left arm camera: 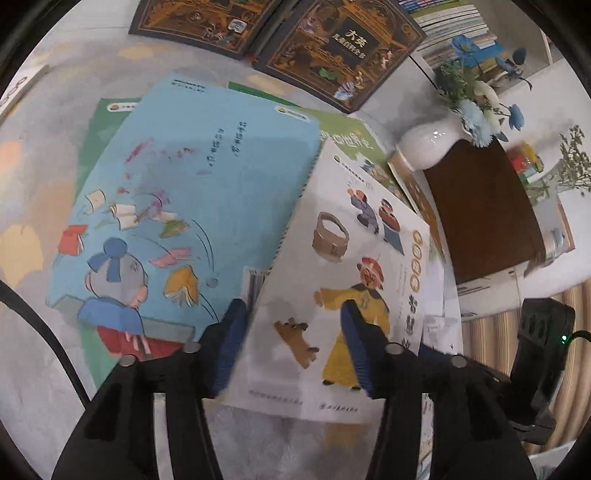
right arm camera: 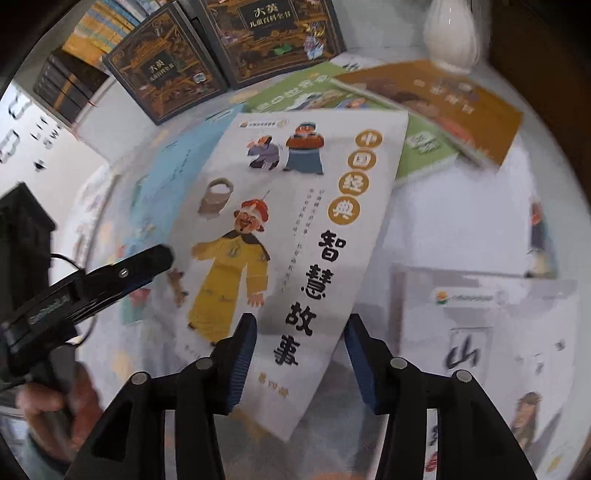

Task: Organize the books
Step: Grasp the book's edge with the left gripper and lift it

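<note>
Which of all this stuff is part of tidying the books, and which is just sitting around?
Part of the job: white storybook, blue book, green book, orange book, dark encyclopedias.
Just lying about: white vase, blue flowers, wooden box.

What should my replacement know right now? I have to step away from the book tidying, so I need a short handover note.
Left tongs: open, pads on either side of the lower edge of the white story book, not pressing on it.
Right tongs: open as well, astride the same book's lower corner.
Books: the white one lies tilted over the blue picture book, which overlaps a green book. An orange book lies near the white vase. Two dark encyclopedias sit at the back; another white book lies to the right.
Done: nothing squared up yet.
Left: stack the scattered books neatly.
</note>
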Motion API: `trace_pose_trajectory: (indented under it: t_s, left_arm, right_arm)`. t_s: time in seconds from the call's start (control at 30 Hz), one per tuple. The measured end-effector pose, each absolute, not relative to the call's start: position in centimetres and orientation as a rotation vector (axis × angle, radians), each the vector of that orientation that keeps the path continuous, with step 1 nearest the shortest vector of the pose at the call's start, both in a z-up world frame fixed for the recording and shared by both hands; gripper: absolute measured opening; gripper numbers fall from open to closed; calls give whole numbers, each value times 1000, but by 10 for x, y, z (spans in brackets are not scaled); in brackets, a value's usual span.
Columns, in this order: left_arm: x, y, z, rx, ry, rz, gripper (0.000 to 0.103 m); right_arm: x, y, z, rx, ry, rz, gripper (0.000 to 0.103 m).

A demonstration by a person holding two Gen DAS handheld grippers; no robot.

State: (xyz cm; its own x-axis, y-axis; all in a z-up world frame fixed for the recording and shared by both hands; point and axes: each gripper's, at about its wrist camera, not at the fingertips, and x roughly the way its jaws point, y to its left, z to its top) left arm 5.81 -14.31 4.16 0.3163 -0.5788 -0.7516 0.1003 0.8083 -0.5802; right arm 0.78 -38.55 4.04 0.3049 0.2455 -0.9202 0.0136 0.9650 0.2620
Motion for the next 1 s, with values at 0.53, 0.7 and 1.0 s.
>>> trace_pose_trajectory:
  t_s: [0.53, 0.7, 1.0]
  left_arm:
    - [-89, -103, 28, -627, 1222, -488, 47]
    - [-96, -87, 21, -687, 1203, -420, 47]
    - [-103, -88, 16, -712, 1215, -389, 47]
  right_arm:
    - [-70, -319, 19, 70, 1390, 431, 47]
    - [-65, -332, 21, 99, 1414, 397, 49]
    - [-90, -337, 21, 59, 1352, 379, 33]
